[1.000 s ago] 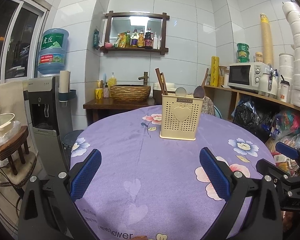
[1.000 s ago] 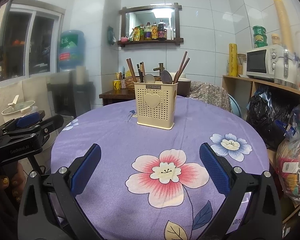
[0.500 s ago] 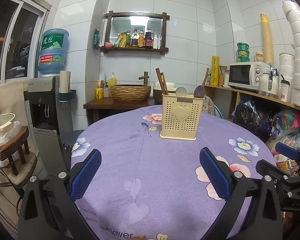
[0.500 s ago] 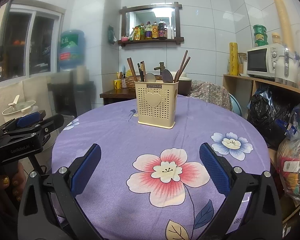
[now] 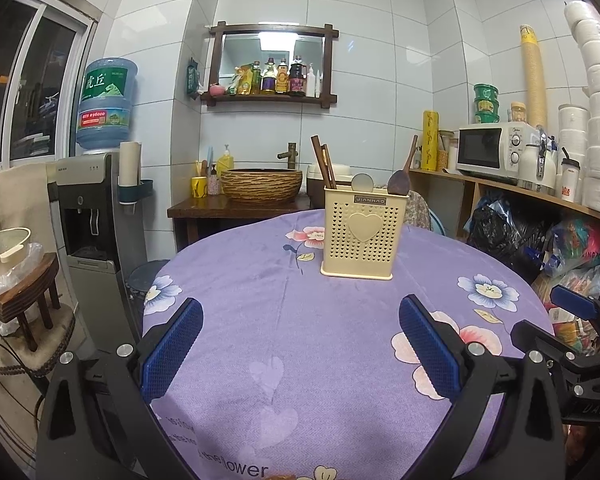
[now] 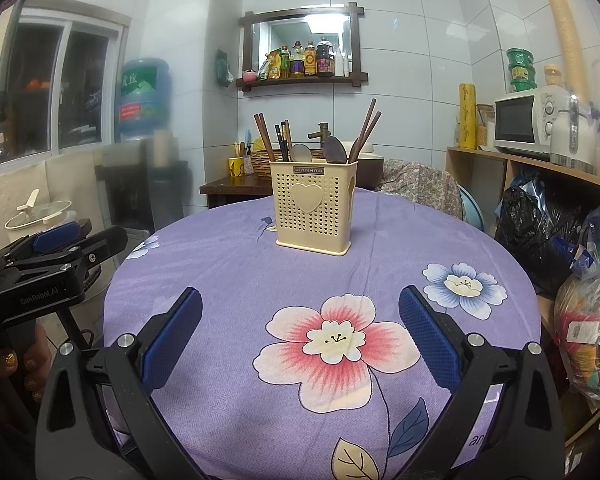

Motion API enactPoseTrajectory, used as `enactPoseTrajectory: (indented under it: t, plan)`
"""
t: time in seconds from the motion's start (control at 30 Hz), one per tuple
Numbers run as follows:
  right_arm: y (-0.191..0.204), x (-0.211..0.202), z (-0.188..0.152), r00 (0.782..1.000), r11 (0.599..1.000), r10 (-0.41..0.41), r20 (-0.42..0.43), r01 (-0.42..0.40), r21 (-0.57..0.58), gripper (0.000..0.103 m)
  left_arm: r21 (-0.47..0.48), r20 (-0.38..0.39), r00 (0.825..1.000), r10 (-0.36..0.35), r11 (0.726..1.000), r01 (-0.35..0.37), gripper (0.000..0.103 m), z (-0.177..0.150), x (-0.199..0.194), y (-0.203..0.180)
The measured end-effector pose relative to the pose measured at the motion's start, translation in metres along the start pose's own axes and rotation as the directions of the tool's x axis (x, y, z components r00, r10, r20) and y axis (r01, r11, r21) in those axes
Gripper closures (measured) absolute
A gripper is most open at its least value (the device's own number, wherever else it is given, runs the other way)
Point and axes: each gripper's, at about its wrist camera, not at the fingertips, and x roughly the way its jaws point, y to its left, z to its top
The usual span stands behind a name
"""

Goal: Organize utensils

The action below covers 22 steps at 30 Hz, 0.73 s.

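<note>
Hovering: left gripper [image 5: 300, 344] and right gripper [image 6: 300, 332], both wide, empty
Holder [image 6: 314, 206]: upright, utensils in
Risk: tall and light, a clumsy nudge probably tips it

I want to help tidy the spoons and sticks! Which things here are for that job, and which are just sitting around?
For the job: utensil holder, chopsticks, spoons, left gripper, right gripper, both open and empty.

Just sitting around: microwave, water bottle, basin, shelf bottles.

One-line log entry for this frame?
left gripper: open, empty | right gripper: open, empty | utensil holder: upright on tablecloth, chopsticks and spoons inside | contact: none
</note>
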Motion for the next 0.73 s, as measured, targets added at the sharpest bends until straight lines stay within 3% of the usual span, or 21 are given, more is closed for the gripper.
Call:
enactPoseTrajectory:
  t: [0.73]
  plan:
    - [-0.0003, 0.0013, -0.0046, 1.000, 1.000, 0.000, -0.008, 0.000, 0.004, 0.006, -0.011, -0.023, 0.999, 0.042, 0.999, -0.043, 0.005, 0.0018, 0.0029, 0.0045]
